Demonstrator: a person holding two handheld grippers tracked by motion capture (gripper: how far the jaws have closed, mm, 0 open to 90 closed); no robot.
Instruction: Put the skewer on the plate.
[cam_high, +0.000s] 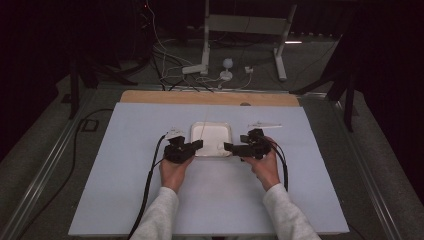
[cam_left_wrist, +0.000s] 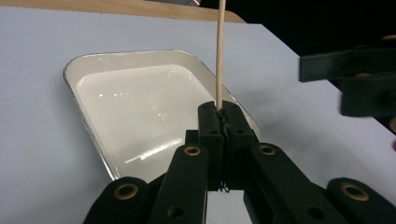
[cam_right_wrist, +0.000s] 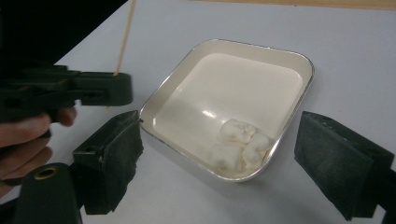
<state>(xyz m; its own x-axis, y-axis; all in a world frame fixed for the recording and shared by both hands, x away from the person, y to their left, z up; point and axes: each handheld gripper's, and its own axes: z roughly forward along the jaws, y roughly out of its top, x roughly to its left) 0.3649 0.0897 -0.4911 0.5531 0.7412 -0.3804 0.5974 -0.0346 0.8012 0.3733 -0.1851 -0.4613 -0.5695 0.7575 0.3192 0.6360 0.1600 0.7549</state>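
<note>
1 skewer (cam_left_wrist: 219, 51) between clamped left fingers (cam_left_wrist: 211, 126)

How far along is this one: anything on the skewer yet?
Done: left gripper is shut on the wooden skewer, bare as far as visible. In hand: right gripper stands open before the tray. Left: the marshmallows all lie in the tray, none skewered.

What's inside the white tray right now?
The white tray holds a clump of marshmallows in its near corner; the remaining floor is bare. Whatever lies beneath the clump is covered.
</note>
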